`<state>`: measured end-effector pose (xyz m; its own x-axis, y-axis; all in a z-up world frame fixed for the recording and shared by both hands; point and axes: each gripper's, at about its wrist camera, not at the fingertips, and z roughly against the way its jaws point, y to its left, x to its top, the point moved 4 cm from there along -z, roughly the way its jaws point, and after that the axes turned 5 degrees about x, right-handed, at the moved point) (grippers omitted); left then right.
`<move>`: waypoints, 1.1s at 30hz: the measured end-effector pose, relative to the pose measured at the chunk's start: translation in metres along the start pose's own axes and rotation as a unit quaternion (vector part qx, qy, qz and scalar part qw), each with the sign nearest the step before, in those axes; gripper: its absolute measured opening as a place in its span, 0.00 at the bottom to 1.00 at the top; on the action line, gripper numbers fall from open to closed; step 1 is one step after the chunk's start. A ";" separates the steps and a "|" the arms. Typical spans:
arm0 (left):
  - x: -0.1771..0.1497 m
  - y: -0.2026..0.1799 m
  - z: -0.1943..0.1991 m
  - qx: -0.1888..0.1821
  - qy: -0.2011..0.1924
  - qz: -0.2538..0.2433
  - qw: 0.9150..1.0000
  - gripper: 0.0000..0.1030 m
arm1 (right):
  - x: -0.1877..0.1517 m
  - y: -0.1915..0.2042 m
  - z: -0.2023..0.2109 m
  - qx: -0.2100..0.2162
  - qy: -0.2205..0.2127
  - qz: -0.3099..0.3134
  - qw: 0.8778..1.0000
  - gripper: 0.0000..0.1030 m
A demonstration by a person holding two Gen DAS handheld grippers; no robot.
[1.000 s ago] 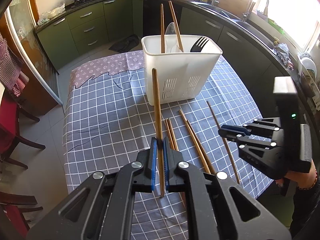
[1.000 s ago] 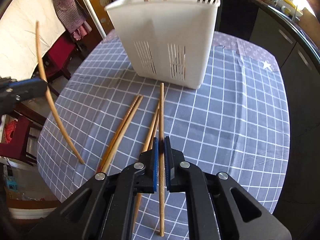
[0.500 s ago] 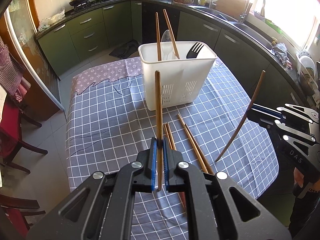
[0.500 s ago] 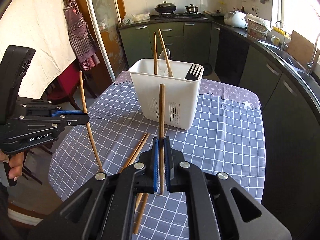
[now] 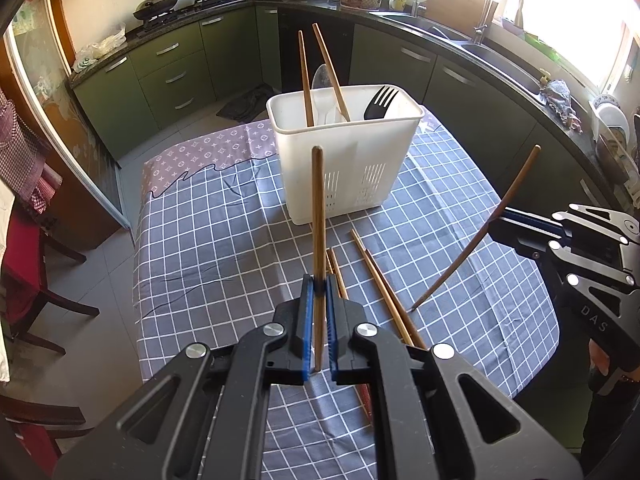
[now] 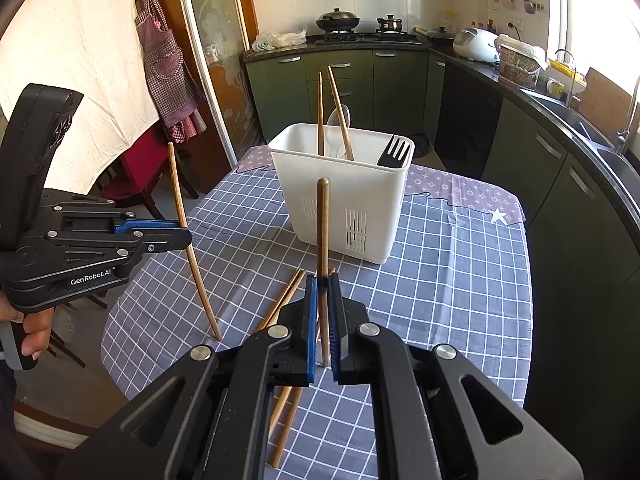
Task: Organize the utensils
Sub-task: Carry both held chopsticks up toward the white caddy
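The left tongs [image 5: 317, 320] are pinching one wooden chopstick [image 5: 318, 240] upright between their blue pads, and the right tongs [image 6: 323, 320] are pinching a second chopstick [image 6: 322, 264] the same way; each pair also shows in the other's view, off to the side above the tabletop [image 5: 224, 232] with its checked cloth. Both sticks are clear of the cloth and point roughly toward the white utensil caddy [image 5: 348, 160], which stands near the middle of the tabletop, well short of either pair of tongs. Inside the caddy two chopsticks [image 5: 316, 76] lean together at one end beside a pale spoon [image 5: 322, 88], and a black fork [image 5: 380, 102] stands at the other end. By this showing the sorting looks about half done: some pieces are housed, two are in the air, and several loose chopsticks [image 5: 380, 284] lie in a fan on the cloth in front of the caddy. What remains, it seems, is to drop the two held sticks in with the others and then gather the ones lying flat.
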<state>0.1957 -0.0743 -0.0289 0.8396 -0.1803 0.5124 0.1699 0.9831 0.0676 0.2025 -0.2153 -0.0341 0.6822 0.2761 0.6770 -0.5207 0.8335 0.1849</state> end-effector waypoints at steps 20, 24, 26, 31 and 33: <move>0.017 -0.004 0.018 -0.003 -0.022 -0.005 1.000 0.06 | 0.016 0.003 0.017 0.011 -0.019 0.002 1.000 0.06; 0.028 -0.007 0.030 -0.002 -0.034 -0.012 0.999 0.06 | 0.026 0.004 0.028 0.017 -0.029 0.004 0.999 0.06; 0.033 -0.008 0.036 -0.006 -0.037 -0.013 0.999 0.06 | 0.033 0.006 0.034 0.020 -0.034 0.005 0.999 0.06; 0.051 -0.008 0.052 -0.021 -0.042 -0.013 0.999 0.06 | 0.060 0.007 0.053 0.027 -0.051 0.007 0.998 0.06; 0.060 -0.008 0.062 -0.021 -0.051 -0.013 0.998 0.06 | 0.072 0.006 0.062 0.029 -0.060 0.007 0.998 0.06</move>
<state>0.2128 -0.0908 0.0543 0.7779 -0.2004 0.5956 0.2152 0.9754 0.0472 0.2167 -0.2197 0.0603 0.6107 0.2257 0.7590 -0.5614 0.7994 0.2140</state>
